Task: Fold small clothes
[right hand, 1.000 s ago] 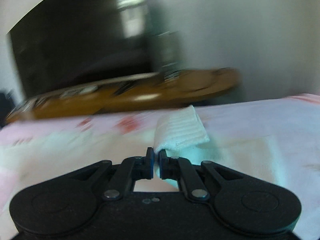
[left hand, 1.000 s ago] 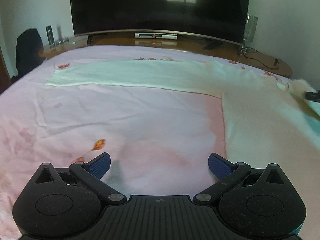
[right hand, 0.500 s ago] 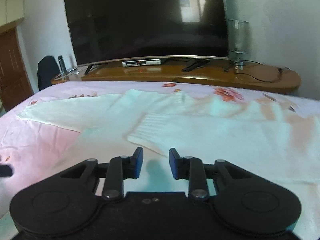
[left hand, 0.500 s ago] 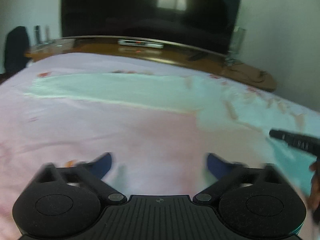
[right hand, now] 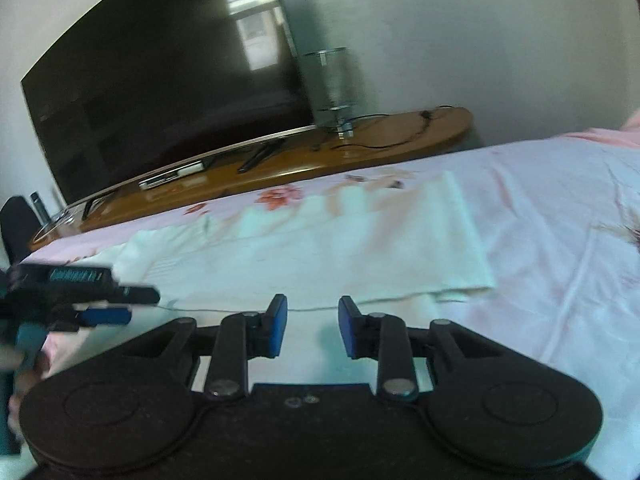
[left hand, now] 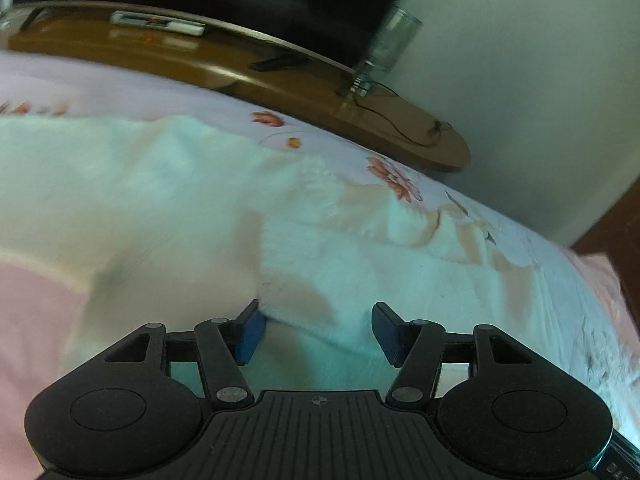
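A white knit sweater lies spread on the pink floral bed sheet. In the left wrist view my left gripper is open, low over the sweater, with a folded-over sleeve cuff just ahead of its blue pads. In the right wrist view the sweater lies flat with a straight edge at the right. My right gripper is open and empty just above its near edge. The left gripper also shows in the right wrist view at the left.
A wooden TV bench with a large dark TV runs along the bed's far side. A glass vase, cables and a remote sit on it. Pink sheet extends to the right.
My right gripper let go of the sleeve cuff, opened and swung right. My left gripper moved right from the bare sheet onto the sweater, and its jaws narrowed somewhat.
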